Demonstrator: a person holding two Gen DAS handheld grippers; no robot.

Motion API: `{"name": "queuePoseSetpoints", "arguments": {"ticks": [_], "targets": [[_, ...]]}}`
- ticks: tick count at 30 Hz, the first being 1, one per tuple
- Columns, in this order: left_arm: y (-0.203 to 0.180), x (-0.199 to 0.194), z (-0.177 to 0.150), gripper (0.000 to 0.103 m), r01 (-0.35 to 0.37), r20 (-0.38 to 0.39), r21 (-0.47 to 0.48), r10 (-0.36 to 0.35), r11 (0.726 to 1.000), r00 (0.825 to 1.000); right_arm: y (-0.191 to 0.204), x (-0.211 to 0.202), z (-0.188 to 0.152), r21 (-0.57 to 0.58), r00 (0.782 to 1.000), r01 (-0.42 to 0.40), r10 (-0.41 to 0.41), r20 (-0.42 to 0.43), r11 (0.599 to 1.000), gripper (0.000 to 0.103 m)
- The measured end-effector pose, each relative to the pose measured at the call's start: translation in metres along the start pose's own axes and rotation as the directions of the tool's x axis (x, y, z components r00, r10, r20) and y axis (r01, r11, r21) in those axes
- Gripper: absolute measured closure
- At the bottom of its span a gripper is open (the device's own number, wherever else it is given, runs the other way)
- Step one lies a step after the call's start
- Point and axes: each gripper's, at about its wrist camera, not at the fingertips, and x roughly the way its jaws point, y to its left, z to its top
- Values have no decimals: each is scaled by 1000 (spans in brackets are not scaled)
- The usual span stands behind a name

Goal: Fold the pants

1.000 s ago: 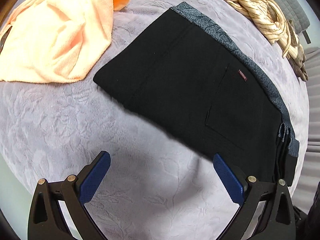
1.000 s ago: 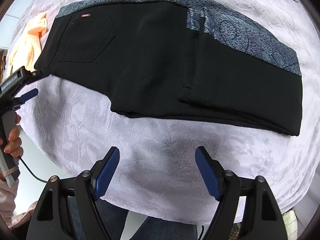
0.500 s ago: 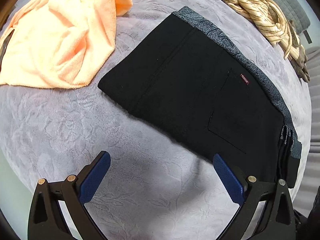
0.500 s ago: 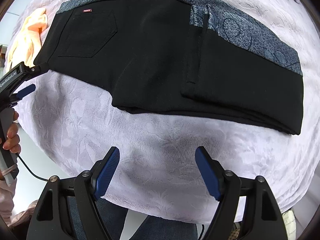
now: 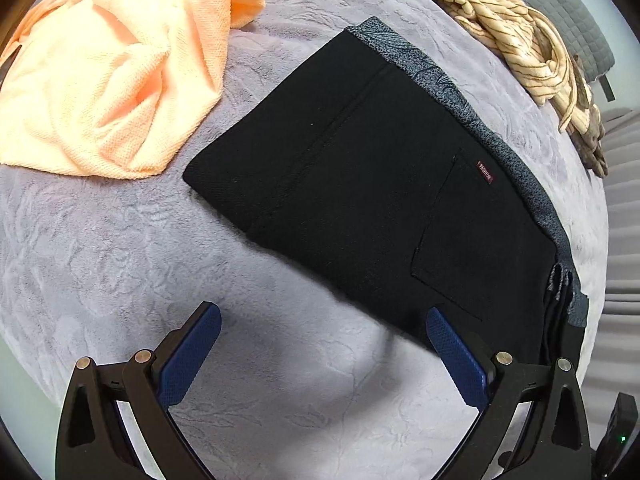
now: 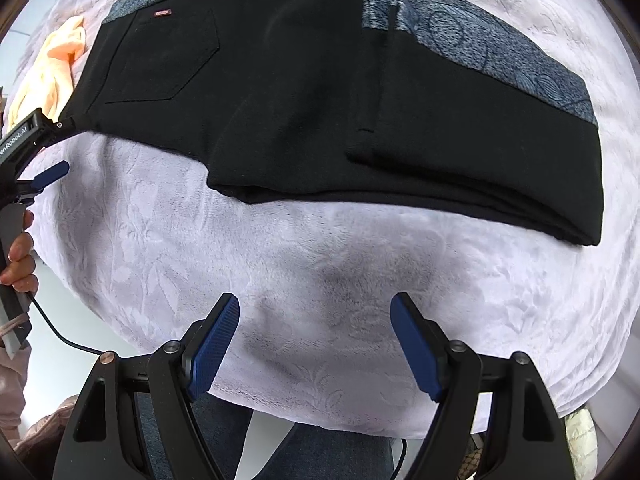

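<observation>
On the pale embossed bedcover (image 5: 120, 264), left wrist view: black pants (image 5: 360, 184) lie folded flat, grey patterned band along their far edge, back pocket with a small red label facing up. Left gripper (image 5: 323, 332) stands wide, nothing between the blue pads; its right finger (image 5: 456, 360) overlaps the pants' near edge, contact not clear. Peach towel (image 5: 108, 80) crumpled beyond, apart from the pants. Striped cream cloth (image 5: 512, 36) at far right.

Right wrist view: pants (image 6: 320, 100) span the frame, one leg folded over on the right side. Right gripper (image 6: 316, 332) wide, empty, above bare bedcover (image 6: 280, 264) just short of the pants. Left gripper (image 6: 40, 152) at the pants' left corner, held by a hand (image 6: 20, 260).
</observation>
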Motion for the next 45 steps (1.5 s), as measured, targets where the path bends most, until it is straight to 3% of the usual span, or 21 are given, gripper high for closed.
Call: {"name": "queuePoseSetpoints", "arguments": {"ticks": [11, 16, 21, 28, 34, 39, 41, 45], "targets": [[-3, 4, 12, 0, 66, 36, -9, -66, 998, 997, 2, 5, -3, 11, 1000, 6, -5, -14, 1000, 22], [24, -6, 9, 0, 208, 63, -86, -203, 974, 977, 3, 11, -6, 10, 1000, 10, -9, -20, 1000, 22], [31, -2, 8, 0, 227, 43, -60, -225, 972, 973, -1, 13, -6, 27, 1000, 0, 0, -18, 1000, 22], [11, 11, 21, 0, 300, 66, -88, -295, 950, 953, -1, 24, -9, 16, 999, -10, 10, -36, 1000, 22], [7, 18, 31, 0, 274, 54, -118, -269, 955, 962, 3, 26, -5, -6, 999, -8, 7, -31, 1000, 22], [-12, -16, 27, 0, 341, 126, -9, -338, 940, 933, 4, 10, 5, -2, 1000, -8, 8, 27, 1000, 22], [-13, -10, 30, 0, 324, 116, 2, -322, 946, 940, 3, 0, 13, -5, 998, -12, 13, 63, 1000, 22], [4, 33, 38, 3, 279, 40, -111, -276, 954, 960, 2, -26, 46, -38, 988, -6, 11, 155, 999, 22]]}}
